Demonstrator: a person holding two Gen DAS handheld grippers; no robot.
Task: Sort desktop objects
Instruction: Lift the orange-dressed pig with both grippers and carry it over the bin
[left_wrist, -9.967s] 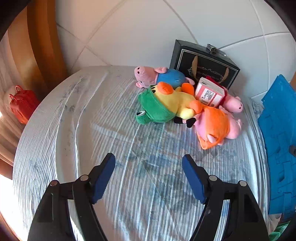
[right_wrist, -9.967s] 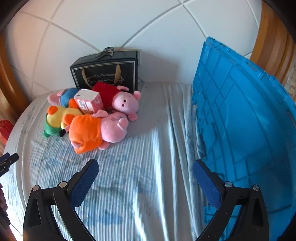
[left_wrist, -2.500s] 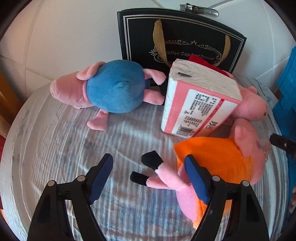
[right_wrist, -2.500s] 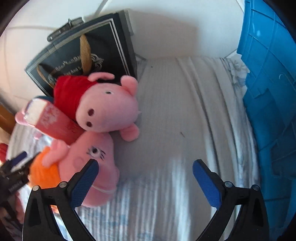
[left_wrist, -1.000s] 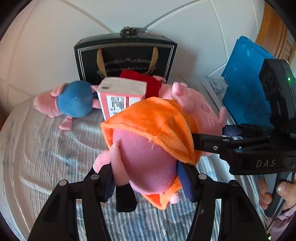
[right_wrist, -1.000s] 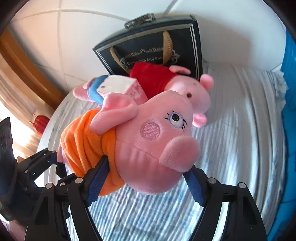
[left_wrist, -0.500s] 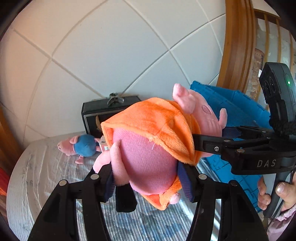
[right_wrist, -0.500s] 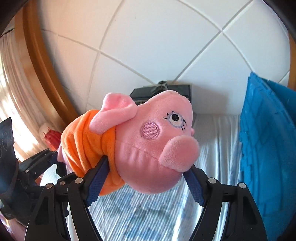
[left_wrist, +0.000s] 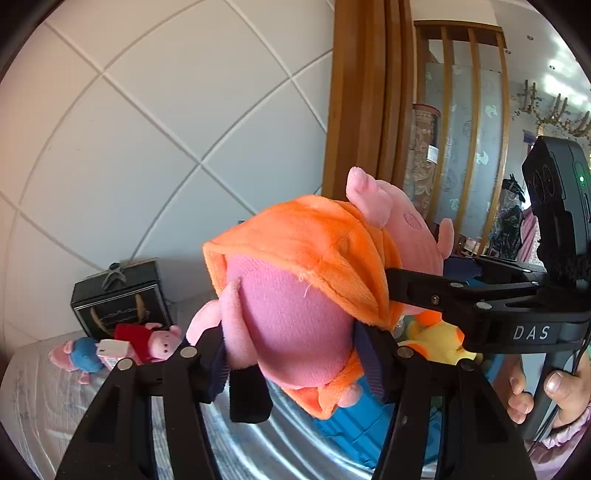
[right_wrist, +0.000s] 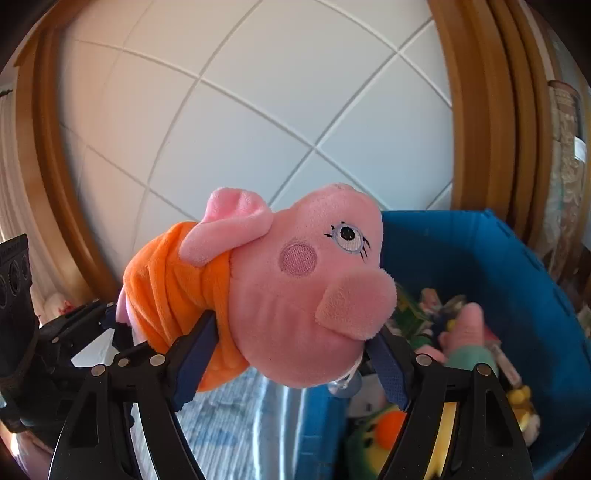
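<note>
Both grippers hold one pink pig plush in an orange dress (left_wrist: 303, 280) in the air. My left gripper (left_wrist: 291, 354) is shut on its lower body. My right gripper (right_wrist: 288, 354) is shut on its head (right_wrist: 306, 291). The right gripper also shows in the left wrist view (left_wrist: 480, 306), reaching in from the right. The plush hangs above the near edge of the blue crate (right_wrist: 517, 266), which holds several toys. On the bed far left lie a blue-shirted pig plush (left_wrist: 79, 354), a pink tissue pack (left_wrist: 114, 349) and a red-dressed pig plush (left_wrist: 147, 338).
A black gift bag (left_wrist: 118, 302) stands against the white quilted headboard (left_wrist: 147, 147). A yellow duck plush (left_wrist: 439, 343) lies in the crate. The striped bedsheet (right_wrist: 229, 424) is below. A wooden frame (left_wrist: 362, 110) and a room lie to the right.
Both grippers have lifted the orange-dressed pig higher and carried it right, from above the bed to over the blue crate. The toys on the bed have dropped far away to the left.
</note>
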